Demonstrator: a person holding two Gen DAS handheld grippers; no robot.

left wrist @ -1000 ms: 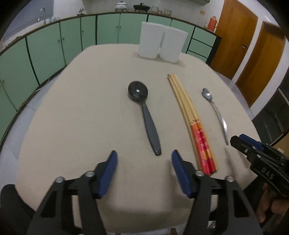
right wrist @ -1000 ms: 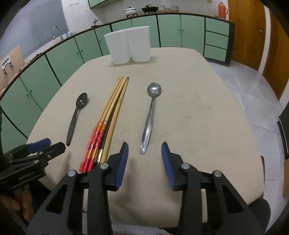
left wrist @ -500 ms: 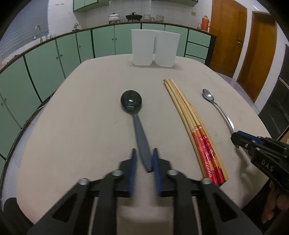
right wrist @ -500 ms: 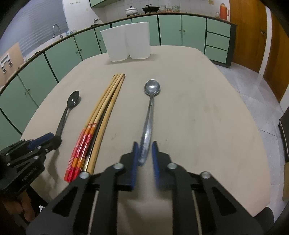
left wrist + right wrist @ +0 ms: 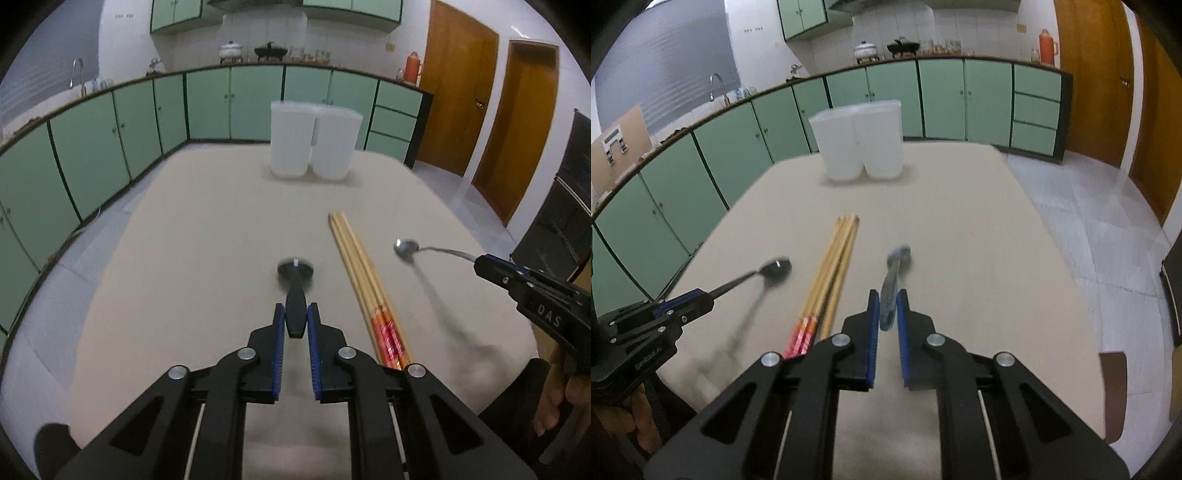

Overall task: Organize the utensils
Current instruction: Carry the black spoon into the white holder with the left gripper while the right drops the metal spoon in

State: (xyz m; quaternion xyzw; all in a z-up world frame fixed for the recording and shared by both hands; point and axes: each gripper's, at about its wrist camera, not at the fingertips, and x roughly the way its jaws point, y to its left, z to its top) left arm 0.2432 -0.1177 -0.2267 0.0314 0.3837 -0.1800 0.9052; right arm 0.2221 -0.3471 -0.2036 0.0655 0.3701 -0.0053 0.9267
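- Left gripper (image 5: pixel 296 318): jaws clamped on the black spoon (image 5: pixel 296 286) handle, left of the chopsticks (image 5: pixel 364 280).
- Right gripper (image 5: pixel 887 310): jaws clamped on the blurred, apparently metal spoon (image 5: pixel 892 286), right of the chopsticks; both seem lifted off the desk (image 5: pixel 207 221).

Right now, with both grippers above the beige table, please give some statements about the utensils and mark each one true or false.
1. The left gripper is shut on the black plastic spoon. True.
2. The right gripper is open. False: it is shut on the silver metal spoon.
3. The wooden chopsticks with red ends lie on the beige table. True.
4. The two white plastic containers lie tipped over. False: they stand upright, side by side.
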